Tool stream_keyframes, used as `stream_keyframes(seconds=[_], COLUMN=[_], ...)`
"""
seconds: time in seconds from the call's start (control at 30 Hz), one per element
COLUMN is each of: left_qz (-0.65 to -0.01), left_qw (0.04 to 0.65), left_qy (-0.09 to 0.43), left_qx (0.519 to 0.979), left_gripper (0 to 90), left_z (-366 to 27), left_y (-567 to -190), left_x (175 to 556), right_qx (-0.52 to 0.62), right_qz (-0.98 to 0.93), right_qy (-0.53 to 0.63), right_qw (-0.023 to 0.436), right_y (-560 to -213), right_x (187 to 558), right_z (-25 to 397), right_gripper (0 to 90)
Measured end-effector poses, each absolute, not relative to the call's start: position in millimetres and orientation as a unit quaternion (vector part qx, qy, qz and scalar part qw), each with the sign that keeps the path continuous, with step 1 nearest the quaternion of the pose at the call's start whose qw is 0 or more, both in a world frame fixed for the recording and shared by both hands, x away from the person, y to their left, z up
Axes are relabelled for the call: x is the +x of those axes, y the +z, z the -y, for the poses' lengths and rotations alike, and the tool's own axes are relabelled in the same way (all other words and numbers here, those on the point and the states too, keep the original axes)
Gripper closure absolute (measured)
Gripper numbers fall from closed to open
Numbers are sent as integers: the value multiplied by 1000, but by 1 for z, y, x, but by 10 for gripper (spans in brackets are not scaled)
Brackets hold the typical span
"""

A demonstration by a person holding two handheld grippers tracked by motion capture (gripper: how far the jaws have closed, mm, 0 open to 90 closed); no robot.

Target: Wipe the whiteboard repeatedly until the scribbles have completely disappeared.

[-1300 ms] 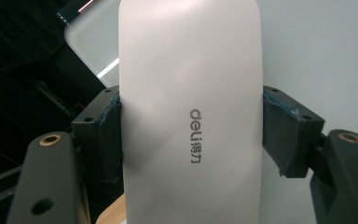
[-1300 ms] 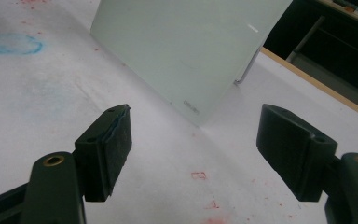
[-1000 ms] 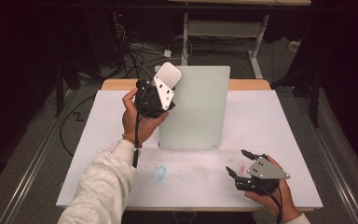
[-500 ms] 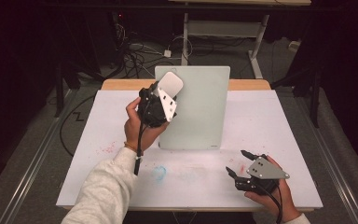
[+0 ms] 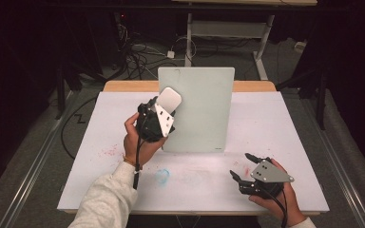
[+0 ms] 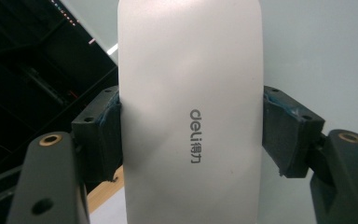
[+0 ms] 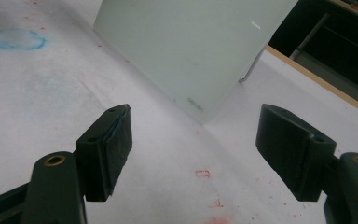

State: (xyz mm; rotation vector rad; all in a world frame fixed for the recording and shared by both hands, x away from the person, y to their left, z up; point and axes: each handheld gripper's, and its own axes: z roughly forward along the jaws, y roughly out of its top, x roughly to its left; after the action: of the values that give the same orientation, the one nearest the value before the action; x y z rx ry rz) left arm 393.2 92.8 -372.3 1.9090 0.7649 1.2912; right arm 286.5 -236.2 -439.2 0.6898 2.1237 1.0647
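My left gripper (image 5: 164,105) is raised above the table's left half, shut on a white oblong eraser (image 5: 169,99) with rounded ends. In the left gripper view the eraser (image 6: 191,107) carries a grey "deli" logo and sits clamped between both pads (image 6: 103,135). It hovers at the left edge of a pale green glass board (image 5: 199,107) that stands upright on the table. My right gripper (image 5: 241,167) rests near the front right of the table, open with nothing between its jaws; its own view (image 7: 193,151) looks at the board (image 7: 191,42).
The white table cover (image 5: 290,128) has red smudges (image 5: 108,152) at the left and a blue scribbled ring (image 5: 162,176) near the front. Cables and table legs lie on the dark floor beyond the far edge.
My left gripper has carried the eraser right and slightly down, closer to the board's left edge. The right gripper has stayed put.
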Motion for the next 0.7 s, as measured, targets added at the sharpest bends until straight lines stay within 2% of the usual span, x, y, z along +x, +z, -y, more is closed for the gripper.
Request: stream_keyframes(seconds=[0.37, 0.7], left_qz=[-298, -306], left_qw=[347, 336], left_qy=[498, 502], left_qx=[737, 736], left_gripper=[291, 291], left_z=[-82, -65], left_y=[-323, -306], left_x=[411, 416], right_qx=[261, 263], right_qz=[-813, -813], right_qy=[404, 404], right_qw=[328, 327], right_y=[-439, -440], right_x=[287, 286], right_z=[236, 235], right_gripper=[278, 278])
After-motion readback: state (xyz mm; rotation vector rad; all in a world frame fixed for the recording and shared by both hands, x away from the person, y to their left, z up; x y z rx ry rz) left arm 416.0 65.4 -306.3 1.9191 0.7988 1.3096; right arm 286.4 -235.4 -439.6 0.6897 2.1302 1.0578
